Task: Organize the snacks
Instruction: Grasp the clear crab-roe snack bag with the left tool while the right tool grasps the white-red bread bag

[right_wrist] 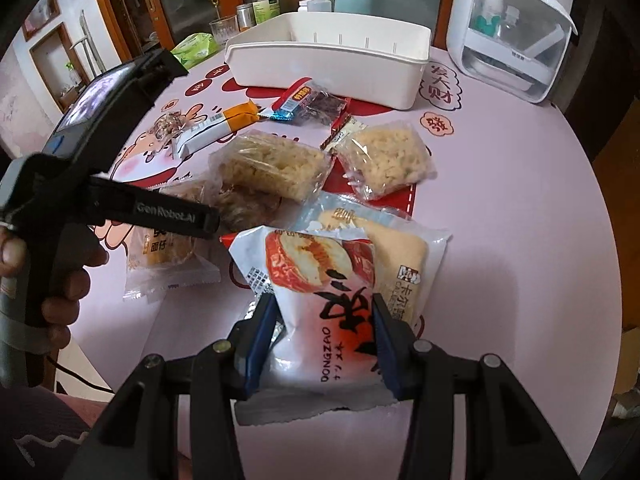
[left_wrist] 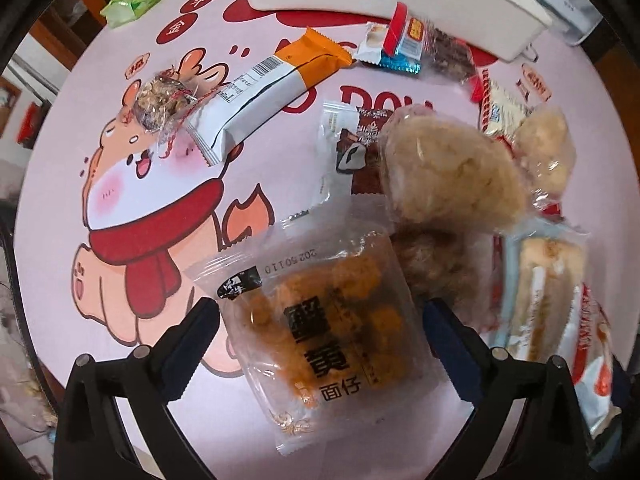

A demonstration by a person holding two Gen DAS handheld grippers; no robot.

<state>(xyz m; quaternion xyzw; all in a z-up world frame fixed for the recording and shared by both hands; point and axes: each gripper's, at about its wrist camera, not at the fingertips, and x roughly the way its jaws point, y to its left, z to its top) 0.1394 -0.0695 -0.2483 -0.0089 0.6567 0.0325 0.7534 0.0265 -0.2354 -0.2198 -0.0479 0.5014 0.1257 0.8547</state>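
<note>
My right hand-held gripper (right_wrist: 324, 340) pinches only the white pastry bag (right_wrist: 320, 308), which may slip, while my left hand-held gripper (left_wrist: 320, 332) stands wide open and empty around the clear noodle pack (left_wrist: 320, 312) at 9 o'clock.

A round pink table (right_wrist: 500, 208) with cartoon print carries a white bin (right_wrist: 328, 60) at 12 o'clock and scattered snack packets (right_wrist: 272, 168) mid-table.

Scattered wrapped snacks (right_wrist: 276, 168) beside white bin (right_wrist: 332, 64)

Snack pile (right_wrist: 280, 168) blocks bin (right_wrist: 332, 60); right side (tablecloth (right_wrist: 520, 240)) free.
</note>
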